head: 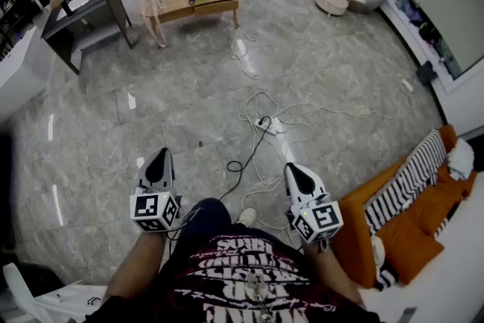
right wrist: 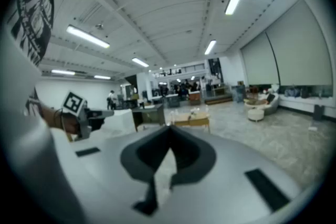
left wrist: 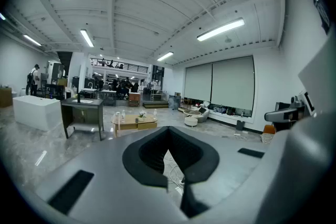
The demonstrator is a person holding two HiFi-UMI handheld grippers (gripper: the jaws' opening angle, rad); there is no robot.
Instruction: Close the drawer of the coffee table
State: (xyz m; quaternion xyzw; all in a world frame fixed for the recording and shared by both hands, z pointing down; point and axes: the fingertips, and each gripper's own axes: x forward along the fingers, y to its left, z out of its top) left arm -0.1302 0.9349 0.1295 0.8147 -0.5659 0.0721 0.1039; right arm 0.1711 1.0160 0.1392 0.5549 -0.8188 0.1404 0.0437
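Dark desk point(head: 82, 10) far left. Left gripper point(head: 160, 155) is held low near the person's knee, jaws shut, nothing between them, aimed across the floor. Coffee table point(head: 193, 0) stands well apart at the far side of the room, small bottles on top; its drawer is too small to tell whether it is open or shut. Cables point(head: 265, 123) lie on the floor between the table and the grippers. Right gripper point(head: 290, 169) is level with the left, jaws shut, empty. Orange sofa point(head: 427, 212) at right.
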